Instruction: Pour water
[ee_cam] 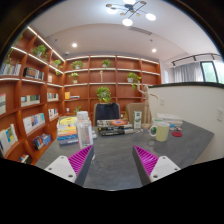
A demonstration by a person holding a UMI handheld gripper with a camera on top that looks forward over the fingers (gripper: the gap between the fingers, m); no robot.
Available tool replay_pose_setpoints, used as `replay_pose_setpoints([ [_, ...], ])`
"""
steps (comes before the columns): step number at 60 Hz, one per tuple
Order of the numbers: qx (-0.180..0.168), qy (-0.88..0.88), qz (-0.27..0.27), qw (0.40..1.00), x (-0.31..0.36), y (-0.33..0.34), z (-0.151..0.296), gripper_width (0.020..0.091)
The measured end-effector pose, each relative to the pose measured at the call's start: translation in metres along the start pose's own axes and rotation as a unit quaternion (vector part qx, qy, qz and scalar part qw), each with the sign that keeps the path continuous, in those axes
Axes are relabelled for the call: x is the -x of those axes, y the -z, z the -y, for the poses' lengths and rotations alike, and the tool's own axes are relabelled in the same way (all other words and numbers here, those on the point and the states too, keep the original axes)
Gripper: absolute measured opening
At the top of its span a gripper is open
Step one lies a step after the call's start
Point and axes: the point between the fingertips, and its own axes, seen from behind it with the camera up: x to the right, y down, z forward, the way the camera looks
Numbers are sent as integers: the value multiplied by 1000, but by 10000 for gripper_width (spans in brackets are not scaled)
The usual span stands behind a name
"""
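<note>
Table (120, 150): grey, stretching ahead of the fingers.
Cup (161, 131): pale, upright, well beyond the gripper and to its right; possibly the pouring vessel.
Gripper (112, 160): fingers spread apart, nothing between them.

Wooden bookshelves (30, 95), potted plant (103, 95)

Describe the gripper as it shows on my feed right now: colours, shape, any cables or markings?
The gripper shows two pale, whitish fingers, blocky and angled inward. Each carries a magenta ribbed pad on its inner face. No cables or markings are visible, and no hand or sleeve is in view.
</note>
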Motion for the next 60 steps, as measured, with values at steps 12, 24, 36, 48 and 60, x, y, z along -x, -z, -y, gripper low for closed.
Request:
replay_pose_setpoints([
  [12, -24, -55, 55, 997, 83, -23, -1, 831],
  [24, -10, -50, 35, 998, 100, -76, -8, 823],
  [36, 7, -6, 40, 999, 120, -118, -13, 820],
  [48, -2, 27, 32, 999, 124, -142, -8, 485],
  [60, -2, -1, 44, 999, 122, -146, -9, 363],
])
